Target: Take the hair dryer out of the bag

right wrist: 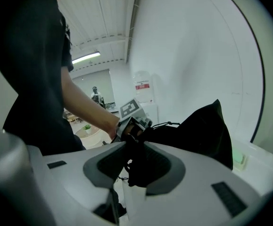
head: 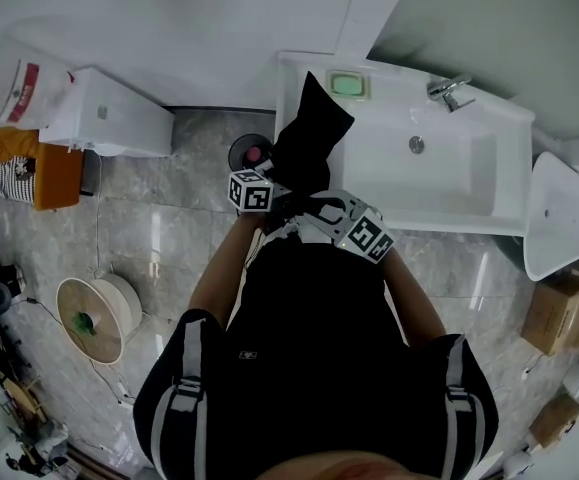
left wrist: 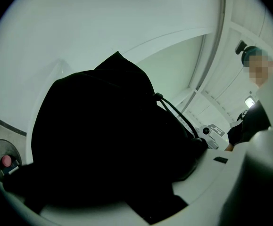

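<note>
The black bag [head: 309,138] hangs in the air between the two grippers, in front of the person's chest and over the near left corner of the white sink [head: 439,183]. Its pointed top corner stands up and nothing supports it from below. The left gripper [right wrist: 137,127] has its jaws spread wide around a thick bunch of the cloth and seems to be carrying the load. The right gripper [right wrist: 136,157] is partly open, its grey pads apart. A fold of black cloth and cord hangs between them, with a sliver of gap showing, so it does not look clamped. A thin drawstring cord [left wrist: 176,112] loops off the bag's gathered neck. The hair dryer shows in no view and is presumably inside the bag. The bag is limp cloth that folds wherever it is pinched, so it will neither hold its mouth open nor steady what is inside. The dryer is likely rigid, smooth plastic with some weight, and it may shift or drop when the neck loosens. The handle looks the safest place to grip it, narrow enough for the jaws. Its power cord may snag on the drawstring as it comes out.
</note>
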A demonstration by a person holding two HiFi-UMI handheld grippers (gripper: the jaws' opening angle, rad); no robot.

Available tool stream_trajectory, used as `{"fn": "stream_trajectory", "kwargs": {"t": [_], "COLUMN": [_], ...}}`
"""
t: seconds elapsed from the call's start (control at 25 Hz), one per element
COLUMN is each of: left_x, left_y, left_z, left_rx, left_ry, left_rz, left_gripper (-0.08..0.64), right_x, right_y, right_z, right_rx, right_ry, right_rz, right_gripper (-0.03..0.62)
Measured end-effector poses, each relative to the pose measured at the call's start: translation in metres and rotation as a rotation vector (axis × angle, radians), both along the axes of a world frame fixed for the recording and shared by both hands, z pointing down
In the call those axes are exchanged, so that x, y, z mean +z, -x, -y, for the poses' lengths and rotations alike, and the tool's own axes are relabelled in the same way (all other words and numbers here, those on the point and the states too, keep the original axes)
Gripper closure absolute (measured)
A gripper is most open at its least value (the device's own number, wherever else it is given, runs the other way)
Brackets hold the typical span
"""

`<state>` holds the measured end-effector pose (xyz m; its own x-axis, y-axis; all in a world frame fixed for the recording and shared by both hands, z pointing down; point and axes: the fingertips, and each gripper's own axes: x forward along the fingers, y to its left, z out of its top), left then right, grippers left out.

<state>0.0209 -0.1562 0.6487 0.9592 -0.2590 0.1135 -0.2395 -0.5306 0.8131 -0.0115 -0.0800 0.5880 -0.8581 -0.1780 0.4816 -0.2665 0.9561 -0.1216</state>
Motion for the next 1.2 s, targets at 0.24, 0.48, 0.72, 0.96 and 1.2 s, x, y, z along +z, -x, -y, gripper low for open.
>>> {"fn": "stream_trajectory", "kwargs": {"t": [0.24,0.48,0.72,0.96,1.2], "left_x": [-0.033,-0.066,-0.096,-0.096,-0.098], "left_y": [0.014,0.035,0.053,0.056,0.052], "left_z": [-0.012,-0.038,-0.073,-0.092,-0.097], "left_rx": [0.018,0.098,0.204,0.256,0.256], "left_ry": [-0.086,-0.166,-0.192,-0.189,-0.189], "left_rz": [-0.057,-0.118,-0.194,-0.178,-0.195], "left_gripper": [0.347,0.347,0.347,0.347,0.347], "right_x": [-0.065,-0.079,-0.053,-0.059,-0.045], "right_y": [-0.012,-0.071,-0.100,-0.061,-0.050], "right_z": [-0.004,0.063,0.113,0.092,0.098], "right_rx": [-0.003,0.244,0.308,0.096,0.067], "right_ry": [0.081,-0.024,-0.226,-0.348,-0.443], "right_rz": [0.237,0.248,-0.077,-0.201,-0.293], "right_gripper": [0.416,0.400,0.284,0.285,0.526]}}
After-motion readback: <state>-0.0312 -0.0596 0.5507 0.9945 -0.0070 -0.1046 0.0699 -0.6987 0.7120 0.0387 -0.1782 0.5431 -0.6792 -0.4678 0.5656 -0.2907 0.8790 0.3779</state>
